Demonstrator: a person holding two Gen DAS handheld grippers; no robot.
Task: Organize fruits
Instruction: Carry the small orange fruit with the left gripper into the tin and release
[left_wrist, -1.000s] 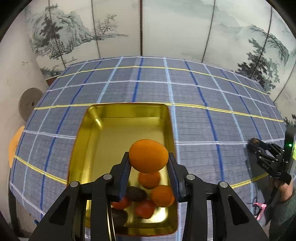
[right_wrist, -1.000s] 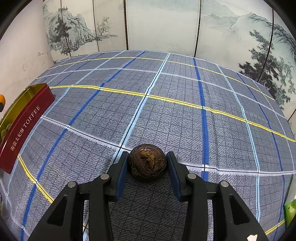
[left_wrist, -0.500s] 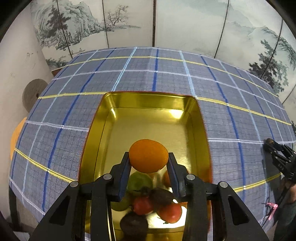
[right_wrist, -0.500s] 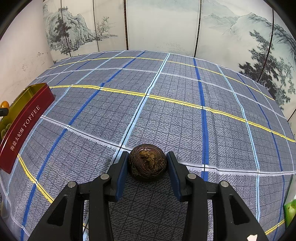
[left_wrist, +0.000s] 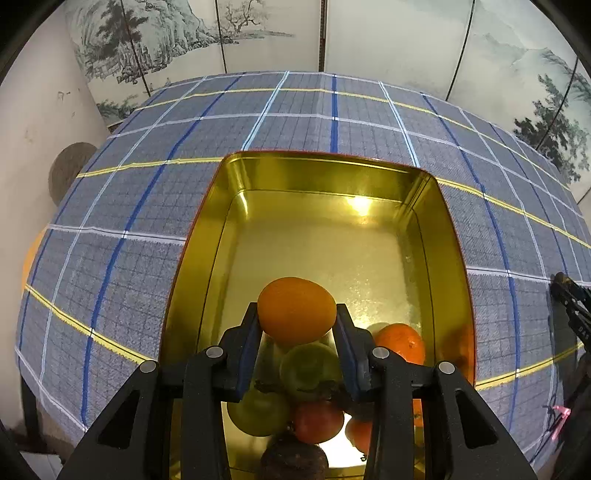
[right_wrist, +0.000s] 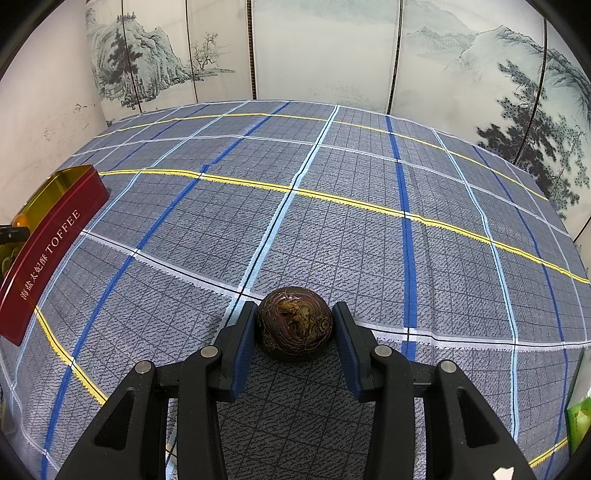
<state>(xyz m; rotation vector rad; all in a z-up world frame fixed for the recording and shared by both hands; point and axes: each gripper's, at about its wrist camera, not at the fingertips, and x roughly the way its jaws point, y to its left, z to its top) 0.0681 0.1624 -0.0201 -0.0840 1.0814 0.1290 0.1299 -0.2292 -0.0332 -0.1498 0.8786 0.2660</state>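
My left gripper (left_wrist: 296, 321) is shut on an orange (left_wrist: 296, 309) and holds it over the near half of a gold tin (left_wrist: 314, 173). Beneath it lie several fruits: a green one (left_wrist: 308, 365), a second green one (left_wrist: 258, 413), a red one (left_wrist: 319, 421), a mandarin (left_wrist: 400, 341) and a dark one (left_wrist: 293, 461). In the right wrist view my right gripper (right_wrist: 295, 326) is shut on a dark brown, wrinkled fruit (right_wrist: 295, 321) just above the checked cloth. The tin's red side (right_wrist: 48, 251), lettered TOFFEE, sits at the far left there.
A blue-grey checked cloth (right_wrist: 332, 221) covers the table, backed by painted screen panels (right_wrist: 325, 48). The right gripper's tips (left_wrist: 570, 306) show at the right edge of the left wrist view. A green packet (right_wrist: 580, 421) sits at the right edge and a white scrap (right_wrist: 502, 472) at the front edge.
My left gripper has carried the orange forward and down over the tin, so the tin fills more of the view and green fruits show beneath. The right gripper has stayed still.
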